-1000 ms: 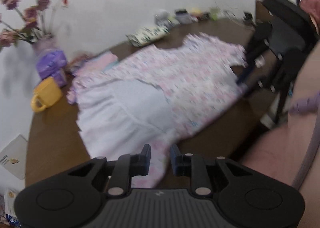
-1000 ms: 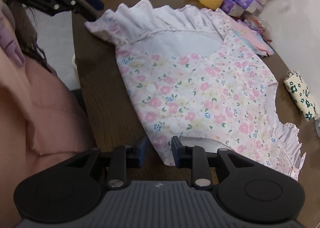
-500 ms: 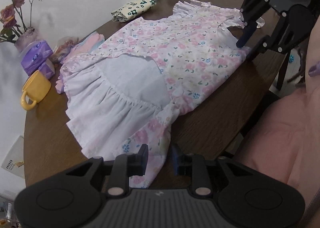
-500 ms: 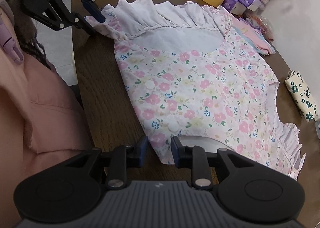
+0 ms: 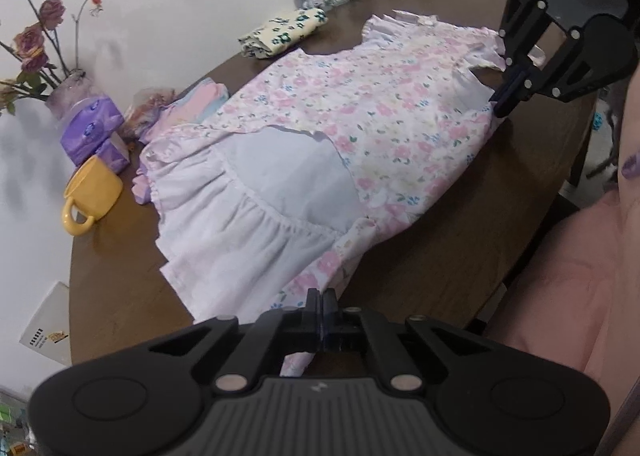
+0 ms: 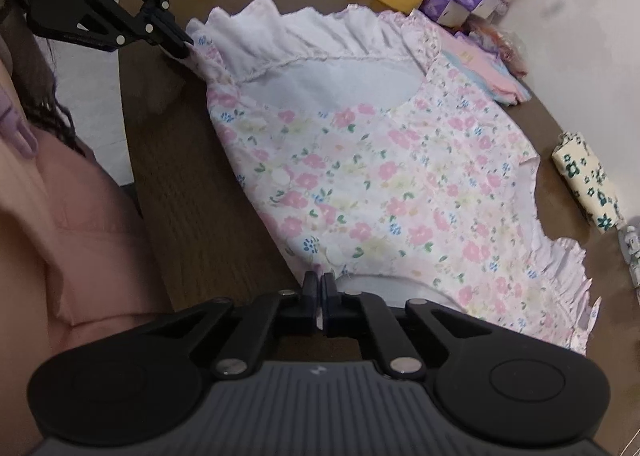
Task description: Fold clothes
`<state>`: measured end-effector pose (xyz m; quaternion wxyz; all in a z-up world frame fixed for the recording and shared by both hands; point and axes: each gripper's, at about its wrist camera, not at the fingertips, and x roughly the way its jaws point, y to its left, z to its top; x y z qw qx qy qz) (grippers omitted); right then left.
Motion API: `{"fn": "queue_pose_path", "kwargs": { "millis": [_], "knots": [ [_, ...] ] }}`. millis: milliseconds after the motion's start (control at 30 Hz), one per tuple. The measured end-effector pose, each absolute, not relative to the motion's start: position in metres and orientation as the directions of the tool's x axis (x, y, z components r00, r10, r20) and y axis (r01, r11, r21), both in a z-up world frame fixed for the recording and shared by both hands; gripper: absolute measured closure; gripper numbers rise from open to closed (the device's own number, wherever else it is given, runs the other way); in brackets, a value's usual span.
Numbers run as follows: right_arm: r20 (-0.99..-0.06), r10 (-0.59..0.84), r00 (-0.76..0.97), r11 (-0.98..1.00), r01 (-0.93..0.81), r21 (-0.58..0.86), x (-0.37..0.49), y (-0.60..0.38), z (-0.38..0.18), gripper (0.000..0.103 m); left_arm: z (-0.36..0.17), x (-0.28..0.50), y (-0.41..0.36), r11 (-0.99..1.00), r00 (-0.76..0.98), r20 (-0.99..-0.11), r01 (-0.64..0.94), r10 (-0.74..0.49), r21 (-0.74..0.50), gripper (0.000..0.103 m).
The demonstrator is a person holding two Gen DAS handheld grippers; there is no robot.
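A pink floral dress (image 5: 360,124) with a white ruffled hem lies spread flat on the round dark wooden table (image 5: 440,256). My left gripper (image 5: 321,294) is closing on the hem's near corner, its jaws pressed together with the cloth pinched between them. In the right wrist view the same gripper (image 6: 182,46) shows at the far left corner of the dress (image 6: 380,176). My right gripper (image 6: 319,278) is closing on the dress's near edge by the sleeve opening, with fabric between its pads. From the left wrist view it (image 5: 502,106) appears at the far right.
A yellow mug (image 5: 94,192), purple tissue packs (image 5: 90,128) and a vase of roses (image 5: 64,96) stand at the far left. Folded pink clothes (image 5: 200,96) and a folded floral cloth (image 5: 284,32) lie behind the dress. A person's pink garment (image 5: 580,276) fills the near right.
Both grippers' jaws, open around the dress's edge before, have come together on the fabric. The left wrist view has steadied and turned a little.
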<state>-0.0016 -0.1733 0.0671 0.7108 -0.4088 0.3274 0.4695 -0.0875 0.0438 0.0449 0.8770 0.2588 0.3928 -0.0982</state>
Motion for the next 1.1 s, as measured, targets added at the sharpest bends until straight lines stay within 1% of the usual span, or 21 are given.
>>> {"fn": "queue_pose_path", "kwargs": {
  "millis": [200,367,533,733,1100],
  "knots": [
    [-0.803,0.429,0.413,0.228,-0.910,-0.347,0.006,-0.173,0.090,0.102,0.072,-0.073,0.041,0.807,0.737,-0.673,0.357,0.065,0.470,0.103],
    [-0.757,0.426,0.496,0.217,-0.868,-0.447,0.031,-0.160,0.110,0.102,0.084,-0.034,0.039,0.757,0.762,-0.640,0.360,0.100,0.546,0.103],
    [-0.760,0.404,0.509,0.219,-0.860,-0.461,0.066,-0.144,0.113,0.102,0.077,0.012,0.040,0.720,0.741,-0.662,0.399,0.111,0.567,0.103],
    [-0.797,0.365,0.481,0.227,-0.876,-0.425,0.110,-0.129,0.093,0.102,0.059,0.057,0.046,0.717,0.716,-0.688,0.416,0.120,0.559,0.103],
    [-0.844,0.350,0.406,0.235,-0.910,-0.340,0.144,-0.119,0.060,0.101,0.033,0.088,0.061,0.768,0.666,-0.738,0.416,0.108,0.488,0.103]
  ]
}}
